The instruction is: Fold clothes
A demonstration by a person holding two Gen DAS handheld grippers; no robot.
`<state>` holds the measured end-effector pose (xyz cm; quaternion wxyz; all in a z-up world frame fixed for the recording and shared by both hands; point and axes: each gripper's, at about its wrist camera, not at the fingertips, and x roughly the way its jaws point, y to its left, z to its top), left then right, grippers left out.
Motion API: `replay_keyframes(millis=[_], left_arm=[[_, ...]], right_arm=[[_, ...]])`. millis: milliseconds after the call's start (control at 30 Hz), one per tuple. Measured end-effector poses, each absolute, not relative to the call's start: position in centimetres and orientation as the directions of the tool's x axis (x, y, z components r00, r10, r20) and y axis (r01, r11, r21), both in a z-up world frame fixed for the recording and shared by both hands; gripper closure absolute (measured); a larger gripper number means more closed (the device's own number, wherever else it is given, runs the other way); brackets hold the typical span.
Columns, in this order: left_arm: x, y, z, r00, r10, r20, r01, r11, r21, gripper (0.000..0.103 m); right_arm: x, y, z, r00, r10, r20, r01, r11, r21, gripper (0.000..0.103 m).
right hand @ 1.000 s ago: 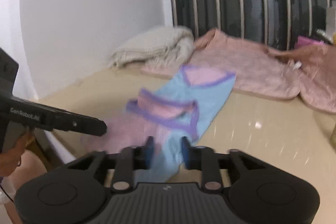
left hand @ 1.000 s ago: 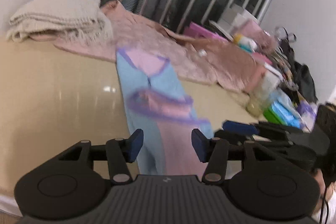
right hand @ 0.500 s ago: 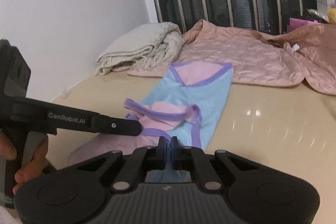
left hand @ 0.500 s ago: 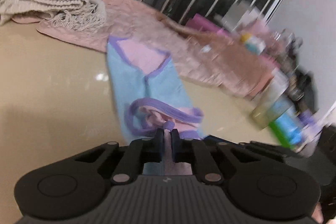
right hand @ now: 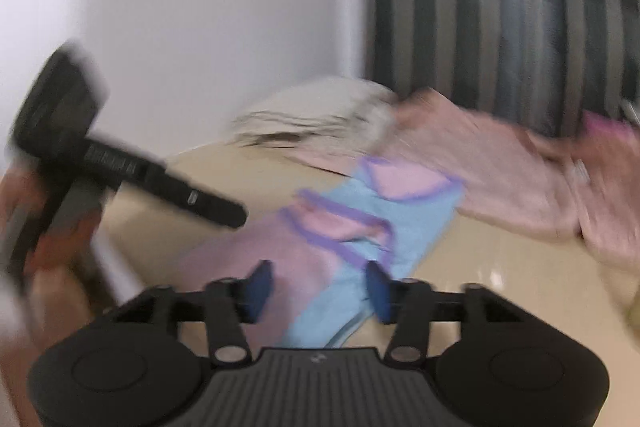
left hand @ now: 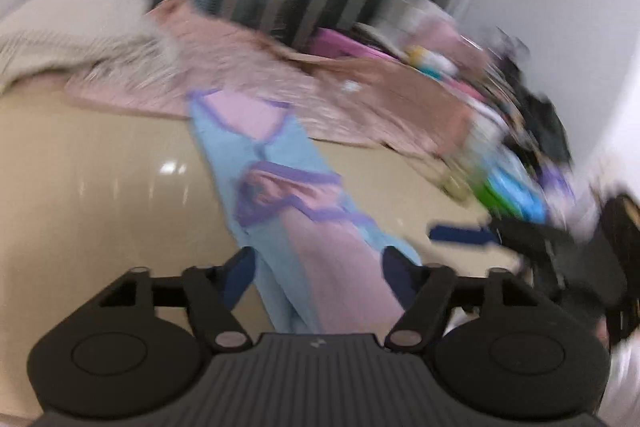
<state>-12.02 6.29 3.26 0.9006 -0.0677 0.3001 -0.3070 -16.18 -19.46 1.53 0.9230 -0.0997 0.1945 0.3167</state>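
A blue and pink garment with purple trim [left hand: 280, 195] [right hand: 360, 227] lies lengthwise on the beige table [left hand: 92, 187], its middle bunched into a fold. My left gripper [left hand: 318, 275] hovers over the garment's near end; its jaws are opening and the pads do not press on the cloth seen between them. My right gripper [right hand: 318, 287] stands over the same near end from the other side, jaws also opening, nothing pinched. In the right wrist view the left gripper [right hand: 216, 207] reaches in from the left, held by a hand. Both views are blurred.
A pink quilted garment [left hand: 320, 99] [right hand: 500, 167] is spread across the back of the table. A cream knitted blanket [left hand: 72, 39] is piled at the back left. Bottles and bright clutter [left hand: 504, 179] crowd the right end. Dark railings stand behind.
Half a second ago both grippers were shut on the garment's near edge; now both have let go and their jaws stand apart. Both have drawn back a little from the cloth.
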Motion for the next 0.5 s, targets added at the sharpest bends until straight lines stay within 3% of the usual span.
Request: replay_keyframes(millis=[100,200,300,367,400,433,500], left_arm=[[-14.7,4.4,2.7,0.66,-0.6,-0.452,0.622,0.774,-0.121,0.027],[-16.3,2.1,1.8,0.686,-0.551,-0.475,0.673,0.729,0.126,0.024],[-16.4,0.8,0.8,0.646,-0.511,-0.567,0.721,0.653,0.233,0.024],[-16.3,0.4,0.4,0.641,-0.502,-0.581,0.727,0.639,0.25,0.025],[-16.2,0.2,0.2,0.631,-0.497,-0.596,0.734,0.63,0.253,0.026],[-16.3,0.0,0.0,0.632,-0.485,-0.605,0.733,0.627,0.264,0.035],[-17.0,-0.2,-0.4,0.642,-0.469,-0.606,0.728,0.621,0.29,0.043]], right_arm=[[-17.1,-18.9,1.1,0.687,0.593,-0.42,-0.687,0.718,-0.11,0.044],[-16.5,-17.9,0.4,0.653,0.605,-0.456,-0.728,0.667,-0.158,0.046],[-15.3,-17.1,-0.5,0.662,0.552,-0.507,-0.717,0.664,-0.213,0.047],[-14.2,-17.5,-0.5,0.635,0.569,-0.523,-0.725,0.672,-0.15,0.062],[-14.1,-17.6,-0.6,0.624,0.577,-0.527,-0.73,0.671,-0.13,0.084],[-14.2,-17.7,-0.7,0.615,0.583,-0.531,-0.734,0.669,-0.115,0.093],[-14.8,-17.7,-0.8,0.607,0.587,-0.536,-0.741,0.661,-0.114,0.094]])
